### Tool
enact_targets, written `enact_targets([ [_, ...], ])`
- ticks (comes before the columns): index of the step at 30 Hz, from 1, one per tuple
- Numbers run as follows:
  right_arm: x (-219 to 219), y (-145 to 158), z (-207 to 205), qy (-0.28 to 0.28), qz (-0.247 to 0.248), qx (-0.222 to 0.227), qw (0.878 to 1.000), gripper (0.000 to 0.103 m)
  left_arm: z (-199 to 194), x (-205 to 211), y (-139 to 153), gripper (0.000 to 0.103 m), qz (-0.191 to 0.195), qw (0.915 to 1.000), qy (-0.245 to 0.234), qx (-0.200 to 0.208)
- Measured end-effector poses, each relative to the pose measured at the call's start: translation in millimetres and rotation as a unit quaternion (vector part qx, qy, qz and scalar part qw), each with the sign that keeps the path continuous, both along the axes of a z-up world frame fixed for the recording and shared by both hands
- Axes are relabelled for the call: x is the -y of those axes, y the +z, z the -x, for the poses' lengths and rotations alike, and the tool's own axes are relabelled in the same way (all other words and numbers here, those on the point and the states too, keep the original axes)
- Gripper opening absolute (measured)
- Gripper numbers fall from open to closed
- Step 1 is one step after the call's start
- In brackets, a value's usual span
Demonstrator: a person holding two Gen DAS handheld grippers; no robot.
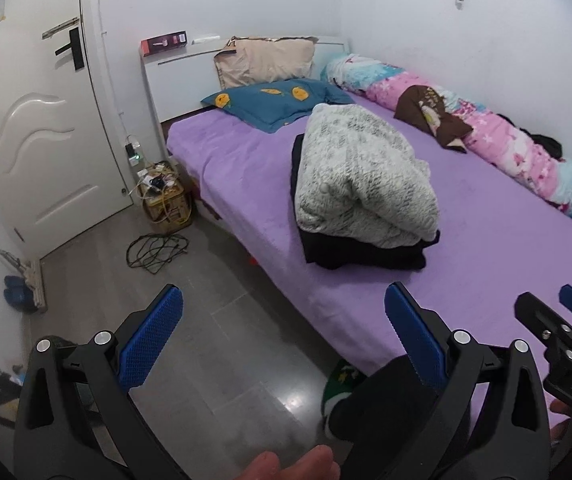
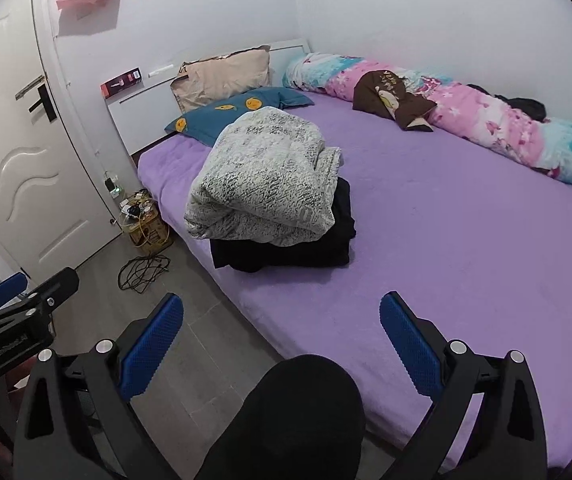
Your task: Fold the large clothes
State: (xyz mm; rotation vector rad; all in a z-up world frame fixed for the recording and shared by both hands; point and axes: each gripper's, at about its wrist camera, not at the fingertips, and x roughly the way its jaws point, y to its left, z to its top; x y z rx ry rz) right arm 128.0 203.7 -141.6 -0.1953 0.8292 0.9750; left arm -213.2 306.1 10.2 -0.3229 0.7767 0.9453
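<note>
Both claws gape wide and empty: left claw [image 1: 284,334], right claw [image 2: 282,338]. Ahead on the purple bed [image 2: 466,240], the grey-white knitted garment [image 2: 264,184] tops black folded clothes [image 2: 286,254], seemingly nearer the left claw.

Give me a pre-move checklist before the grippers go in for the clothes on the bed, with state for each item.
1. Left gripper open, nothing between the fingers: ok.
2. Right gripper open, nothing held: ok.
3. Grey-white knit garment in view and unobstructed, lying on top of the black garment: ok.
4. Clothes folded: not ok for the knit, which sits bunched; cannot tell for the black one.
5. Bare purple sheet beside the pile for spreading: ok.
6. Grippers at the pile: not ok, both hang short of it near the bed edge.
</note>
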Motion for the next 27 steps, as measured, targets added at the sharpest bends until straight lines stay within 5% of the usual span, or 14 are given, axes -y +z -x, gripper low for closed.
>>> enact_targets([
  [27, 6.3, 1.8, -0.3, 0.004, -0.006, -0.009, 1.0, 0.097, -7.0, 9.9, 0.0, 0.097, 0.0, 1.0, 0.0, -0.002],
])
